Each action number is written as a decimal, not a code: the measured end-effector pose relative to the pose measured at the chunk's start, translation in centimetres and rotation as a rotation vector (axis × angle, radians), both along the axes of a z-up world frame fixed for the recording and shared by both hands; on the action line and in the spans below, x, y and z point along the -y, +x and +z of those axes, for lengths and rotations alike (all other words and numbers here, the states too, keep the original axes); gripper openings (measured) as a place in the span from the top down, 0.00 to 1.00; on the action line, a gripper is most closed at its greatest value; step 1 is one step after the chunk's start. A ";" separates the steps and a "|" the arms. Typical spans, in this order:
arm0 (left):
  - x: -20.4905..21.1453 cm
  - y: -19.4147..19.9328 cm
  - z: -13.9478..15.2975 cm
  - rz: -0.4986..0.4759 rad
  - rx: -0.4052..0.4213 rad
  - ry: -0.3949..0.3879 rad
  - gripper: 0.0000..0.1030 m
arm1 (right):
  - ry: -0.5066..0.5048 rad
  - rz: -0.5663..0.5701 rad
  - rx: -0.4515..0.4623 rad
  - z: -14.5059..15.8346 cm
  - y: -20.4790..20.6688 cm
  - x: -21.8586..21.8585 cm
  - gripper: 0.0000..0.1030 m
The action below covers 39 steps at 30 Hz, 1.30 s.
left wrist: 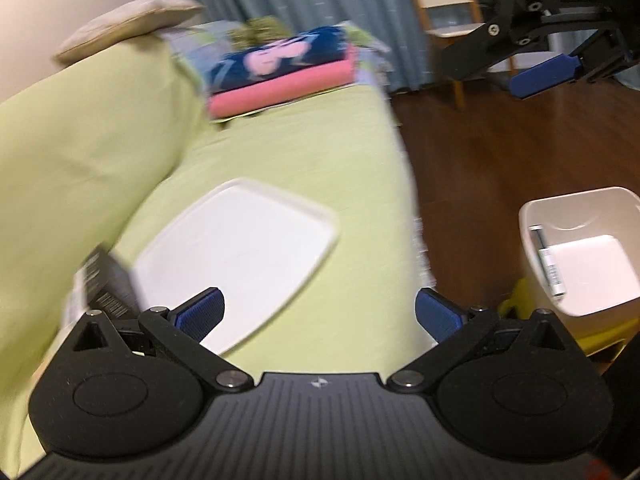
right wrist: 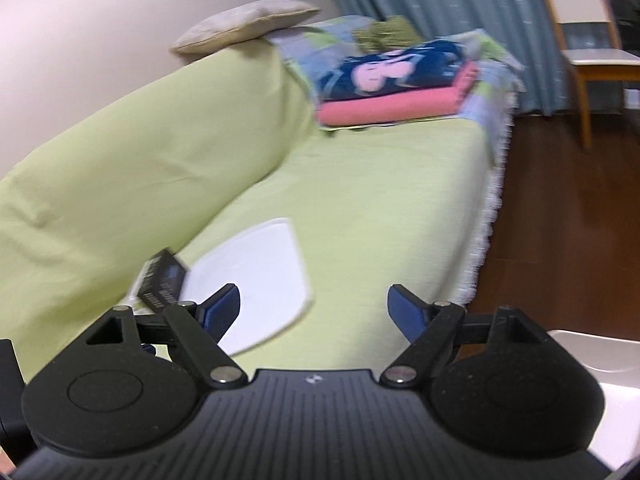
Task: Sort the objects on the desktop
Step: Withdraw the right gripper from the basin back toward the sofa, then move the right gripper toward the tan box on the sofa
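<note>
A white tray (left wrist: 236,256) lies on the green sofa seat (left wrist: 340,184), empty as far as I see. A black box (left wrist: 106,280) rests at its left edge against the backrest. My left gripper (left wrist: 318,314) hovers open over the tray's near corner and holds nothing. In the right wrist view the white tray (right wrist: 256,280) and black box (right wrist: 162,280) sit ahead and left of my right gripper (right wrist: 314,312), which is open and empty. The right gripper (left wrist: 548,70) also shows high at the upper right of the left wrist view. Both views are blurred.
A white bin (left wrist: 580,248) stands on the dark wood floor right of the sofa, with a slim item inside. Folded blue and pink towels (left wrist: 280,72) lie at the sofa's far end, a beige cushion (left wrist: 128,24) on the backrest. A wooden chair (right wrist: 588,60) stands by the curtain.
</note>
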<state>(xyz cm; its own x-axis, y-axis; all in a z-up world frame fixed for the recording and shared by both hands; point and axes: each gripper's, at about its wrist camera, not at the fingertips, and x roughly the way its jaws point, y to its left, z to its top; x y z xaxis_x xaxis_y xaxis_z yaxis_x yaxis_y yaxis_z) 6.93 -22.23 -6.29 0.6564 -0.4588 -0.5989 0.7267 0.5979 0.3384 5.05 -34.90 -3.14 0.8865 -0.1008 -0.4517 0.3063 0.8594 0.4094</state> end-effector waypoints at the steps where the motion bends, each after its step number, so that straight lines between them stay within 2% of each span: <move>1: -1.2 0.2 0.2 0.028 0.001 -0.004 0.01 | -0.002 0.019 0.007 0.2 0.6 -0.8 0.22; 6: -6.4 1.1 0.6 0.156 0.010 -0.017 0.01 | -0.012 0.105 0.044 1.1 3.7 -4.9 0.19; 13: -13.0 2.7 0.9 0.331 0.031 -0.056 0.01 | -0.030 0.214 0.068 0.9 7.2 -10.6 0.18; 22: -18.6 4.1 0.3 0.494 0.041 -0.077 0.01 | -0.028 0.314 0.105 -0.4 11.2 -17.0 0.13; 28: -20.7 5.5 -0.7 0.537 0.032 -0.052 0.01 | -0.066 0.364 0.095 -2.1 14.2 -19.8 0.13; 39: -21.6 7.9 -1.3 0.543 0.034 -0.036 0.01 | -0.116 0.334 -0.033 -4.6 16.9 -21.1 0.13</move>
<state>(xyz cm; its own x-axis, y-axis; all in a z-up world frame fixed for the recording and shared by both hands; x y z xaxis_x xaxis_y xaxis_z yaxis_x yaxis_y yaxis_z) 14.83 -0.59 -7.62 0.8236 -0.0679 -0.5632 0.2987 0.8959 0.3288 21.95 -13.85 -7.78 0.8641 0.1400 -0.4835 0.0120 0.9545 0.2978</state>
